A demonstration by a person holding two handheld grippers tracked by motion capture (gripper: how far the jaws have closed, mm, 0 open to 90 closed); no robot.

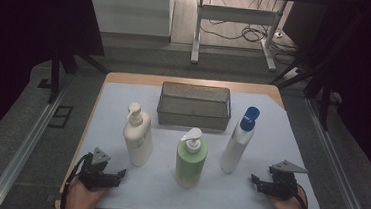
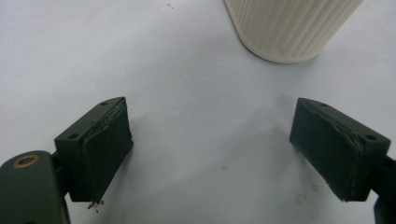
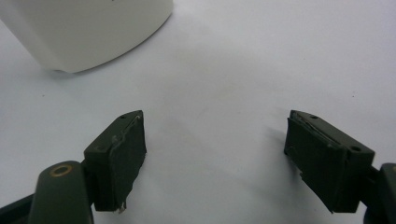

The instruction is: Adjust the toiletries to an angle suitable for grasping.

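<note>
- Two black grippers rest low on the white table sheet [image 1: 281, 142], the left gripper [image 1: 120, 173] and right gripper [image 1: 254, 180] both spread wide, gripping nothing.
- Between them stand three pump bottles: ribbed cream bottle [image 1: 138, 136], smooth green bottle [image 1: 191, 158], blue-capped white bottle [image 1: 238, 141].
- Behind, a rectangular wire-mesh basket [image 1: 193, 119] sits empty.

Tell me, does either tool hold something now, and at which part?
Nothing is held. The left tool and right tool are open, apart from the bottles.

I see a metal mesh basket [image 1: 194, 106] at the table's [image 1: 276, 141] far edge (white surface).
</note>
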